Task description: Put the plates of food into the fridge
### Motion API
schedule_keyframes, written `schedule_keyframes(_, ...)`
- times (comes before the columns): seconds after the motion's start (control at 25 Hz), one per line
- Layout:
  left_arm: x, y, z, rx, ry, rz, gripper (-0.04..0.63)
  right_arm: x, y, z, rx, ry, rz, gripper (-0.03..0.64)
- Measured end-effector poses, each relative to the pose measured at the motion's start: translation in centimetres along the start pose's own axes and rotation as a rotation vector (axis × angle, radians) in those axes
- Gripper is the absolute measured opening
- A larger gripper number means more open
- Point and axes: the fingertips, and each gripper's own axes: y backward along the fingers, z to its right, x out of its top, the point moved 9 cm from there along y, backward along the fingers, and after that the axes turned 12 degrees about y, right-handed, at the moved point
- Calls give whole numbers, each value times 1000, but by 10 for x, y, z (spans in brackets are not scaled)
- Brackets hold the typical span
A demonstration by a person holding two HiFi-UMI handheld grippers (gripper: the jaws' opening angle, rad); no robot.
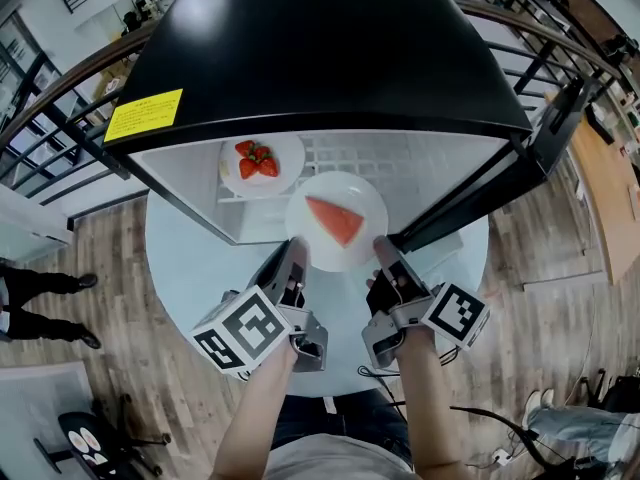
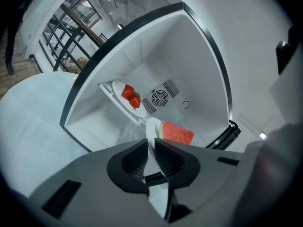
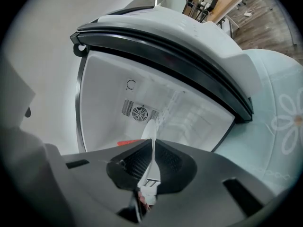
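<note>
Watermelon plate (image 1: 366, 200) hangs at the mouth of the open fridge (image 1: 320, 58), above the table (image 1: 200, 268). The left gripper (image 1: 297, 255) and right gripper (image 1: 384, 253) each pinch its near rim, jaws narrow. Inside, 1 strawberry plate (image 1: 288, 154) sits on the shelf.

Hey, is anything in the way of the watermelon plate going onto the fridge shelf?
Nothing visible. The fridge door is open, and the strawberry plate sits left on the shelf, leaving bare wire ahead of the watermelon plate.
</note>
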Motion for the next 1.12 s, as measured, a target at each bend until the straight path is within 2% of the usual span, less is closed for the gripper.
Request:
schedule_keyframes(0.16, 4, -13, 6, 0, -7, 1, 44, 8, -7, 6, -6, -8, 13, 31)
schedule_keyframes(0.32, 3, -28, 7, -19, 17, -21, 44, 14, -13, 12, -13, -33, 29, 31)
schedule_keyframes(0.88, 0, -67, 2, 6, 49, -46, 44, 26, -28, 35, -61, -80, 75, 28)
schedule_keyframes(1.12, 5, -75, 3, 15, 63, -42, 44, 28, -37, 38, -52, -97, 84, 28)
